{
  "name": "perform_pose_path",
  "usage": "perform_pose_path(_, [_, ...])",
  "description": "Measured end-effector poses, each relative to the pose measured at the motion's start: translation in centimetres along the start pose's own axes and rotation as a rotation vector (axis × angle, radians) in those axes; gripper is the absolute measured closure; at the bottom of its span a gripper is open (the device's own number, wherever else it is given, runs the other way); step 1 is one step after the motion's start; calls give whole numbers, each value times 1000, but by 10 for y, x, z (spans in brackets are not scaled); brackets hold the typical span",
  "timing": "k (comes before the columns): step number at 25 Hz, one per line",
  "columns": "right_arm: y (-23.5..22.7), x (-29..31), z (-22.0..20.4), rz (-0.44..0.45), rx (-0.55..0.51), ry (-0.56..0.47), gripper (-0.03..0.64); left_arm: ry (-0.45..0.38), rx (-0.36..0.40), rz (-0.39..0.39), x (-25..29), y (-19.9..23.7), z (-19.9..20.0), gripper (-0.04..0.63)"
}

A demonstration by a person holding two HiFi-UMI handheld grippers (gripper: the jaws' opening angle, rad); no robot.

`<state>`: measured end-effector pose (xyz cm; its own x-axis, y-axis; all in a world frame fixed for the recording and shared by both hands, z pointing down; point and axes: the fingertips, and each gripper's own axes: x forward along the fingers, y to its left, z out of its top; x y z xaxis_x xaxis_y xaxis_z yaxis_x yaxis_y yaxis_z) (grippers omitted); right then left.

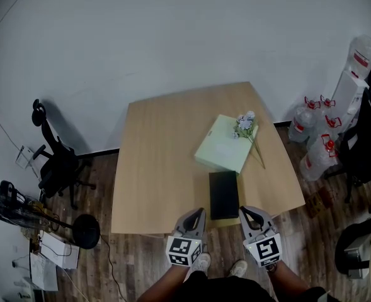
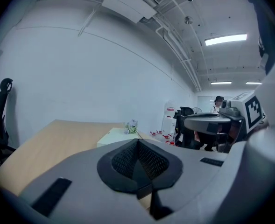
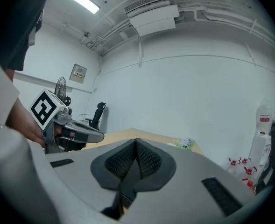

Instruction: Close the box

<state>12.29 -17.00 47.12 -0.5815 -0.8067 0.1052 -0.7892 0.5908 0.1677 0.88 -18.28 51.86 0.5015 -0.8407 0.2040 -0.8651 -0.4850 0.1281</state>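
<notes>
**Left gripper (image 1: 198, 214) and right gripper (image 1: 244, 211): jaws together, empty**

They hover either side of the near end of a flat black box (image 1: 223, 194) on the table (image 1: 160, 168). Beyond it lies a pale green box (image 1: 222, 148) bearing flowers (image 1: 245, 124). Neither shows an open lid, so no closing move is settled.

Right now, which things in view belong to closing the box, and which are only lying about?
For the job: pale green box; black box piece; left hand-held gripper; right hand-held gripper.
Lying about: flower sprig; office chair; water bottles.
</notes>
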Motion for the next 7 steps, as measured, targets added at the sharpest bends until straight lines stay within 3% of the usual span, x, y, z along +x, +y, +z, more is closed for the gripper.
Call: perform_pose_path(7, [1, 1, 12, 4, -12, -19, 606, -3, -15, -2, -4, 1, 3, 584])
